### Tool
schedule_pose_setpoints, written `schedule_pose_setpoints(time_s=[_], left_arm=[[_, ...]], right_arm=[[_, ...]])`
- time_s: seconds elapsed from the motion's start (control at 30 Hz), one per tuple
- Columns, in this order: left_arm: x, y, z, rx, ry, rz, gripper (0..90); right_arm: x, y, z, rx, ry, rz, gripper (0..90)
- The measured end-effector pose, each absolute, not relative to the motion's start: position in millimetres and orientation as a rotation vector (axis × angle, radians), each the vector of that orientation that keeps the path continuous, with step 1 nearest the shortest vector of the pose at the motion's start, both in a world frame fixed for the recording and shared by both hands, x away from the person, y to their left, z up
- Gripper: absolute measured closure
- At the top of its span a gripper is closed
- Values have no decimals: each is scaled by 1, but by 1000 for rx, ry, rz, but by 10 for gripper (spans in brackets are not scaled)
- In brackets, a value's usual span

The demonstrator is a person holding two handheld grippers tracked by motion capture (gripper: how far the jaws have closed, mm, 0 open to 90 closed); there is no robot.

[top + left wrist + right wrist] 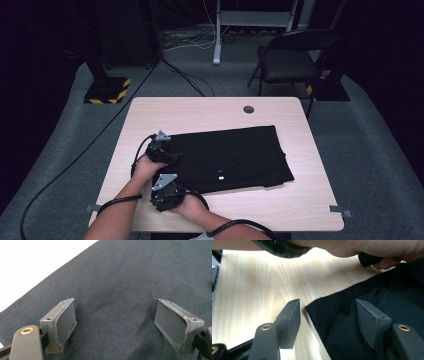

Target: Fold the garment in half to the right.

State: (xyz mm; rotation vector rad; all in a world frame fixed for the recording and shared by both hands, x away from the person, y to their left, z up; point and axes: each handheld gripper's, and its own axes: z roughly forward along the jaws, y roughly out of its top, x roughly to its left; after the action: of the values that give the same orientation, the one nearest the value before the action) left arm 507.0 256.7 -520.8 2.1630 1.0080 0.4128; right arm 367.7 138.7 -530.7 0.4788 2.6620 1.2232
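1. Nearest the bottom edge of the high view, we are bringing both forearms in over the near side of the pale wooden table (150, 112), a cable trailing from each gripper.
2. We are holding the right gripper (165, 194) just at the near left corner of the black garment (235, 152). In the right gripper view its jaws are standing apart and gripping nothing: one black pad is hanging over bare wood (249, 290), the other over the dark cloth, and the stitched corner of the garment (352, 322) is lying between them, with neither pad pressing on it.
3. Just beyond, we are resting the left gripper (162, 150) at the garment's left edge, its grey three-cornered plate showing on top. In the left gripper view its jaws are spread wide over the woven fabric (120, 285), released, with nothing pinched between the pads; whether the tips are touching the cloth, we cannot tell.
4. The garment itself is lying flat across the middle of the table, stretching from our grippers towards the right, with a small white tag (220, 174) showing near its near edge.
5. Farther on, a dark round grommet (248, 109) is sitting in the tabletop near the far edge, well apart from the cloth.
6. Beyond the table, a black folding chair (292, 57) is standing on the grey carpet, and a yellow-and-black striped base (106, 91) is sitting at far left.
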Motion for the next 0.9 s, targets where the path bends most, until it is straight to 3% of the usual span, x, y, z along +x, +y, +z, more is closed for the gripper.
schedule_pose_setpoints(time_s=[0.37, 0.57, 0.77, 0.9], left_arm=[[507, 256, -521, 2161, 1010, 413, 179], [507, 257, -521, 2159, 1014, 410, 179], [508, 258, -520, 2144, 1028, 395, 182], [510, 264, -515, 2095, 1077, 390, 226]], right_arm=[[368, 141, -531, 517, 2635, 1198, 441], [369, 140, -531, 555, 2599, 1196, 568], [373, 136, -531, 566, 2581, 1195, 767], [376, 132, -530, 587, 2607, 1227, 818]])
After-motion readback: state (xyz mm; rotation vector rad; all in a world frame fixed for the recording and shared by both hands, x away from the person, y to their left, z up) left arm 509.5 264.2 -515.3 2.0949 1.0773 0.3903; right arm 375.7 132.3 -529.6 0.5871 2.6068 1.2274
